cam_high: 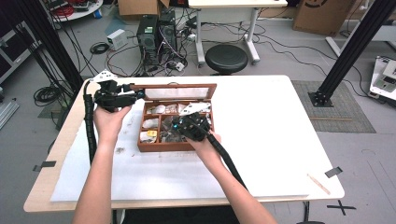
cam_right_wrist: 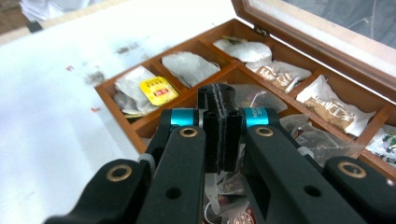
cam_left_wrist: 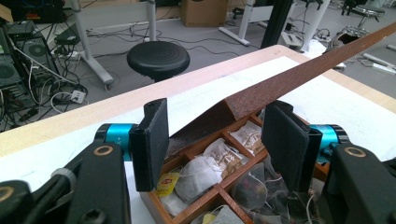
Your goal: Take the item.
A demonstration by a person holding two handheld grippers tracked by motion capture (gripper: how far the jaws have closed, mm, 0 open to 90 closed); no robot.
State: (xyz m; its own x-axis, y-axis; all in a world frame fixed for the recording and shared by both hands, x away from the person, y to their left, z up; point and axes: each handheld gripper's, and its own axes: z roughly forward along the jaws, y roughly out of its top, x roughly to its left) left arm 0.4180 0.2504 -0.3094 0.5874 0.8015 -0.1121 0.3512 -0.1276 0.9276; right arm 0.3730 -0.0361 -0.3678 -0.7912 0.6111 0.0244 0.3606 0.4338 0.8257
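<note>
A wooden tea box stands on the white table with its glass lid raised. Its compartments hold tea bags, one with a yellow tag. My left gripper is at the lid's left corner. In the left gripper view it is open, and the lid's brown corner lies between the jaws without touching either pad. My right gripper hovers over the box's front middle compartments. Its pads are pressed together, shut, with nothing visible between them. Clear sachets lie below it.
White sheet covers the tabletop, with free room right of the box. A thin wooden stick lies near the front right corner. Behind the table are a black stool, computer towers and loose cables. A black post rises at right.
</note>
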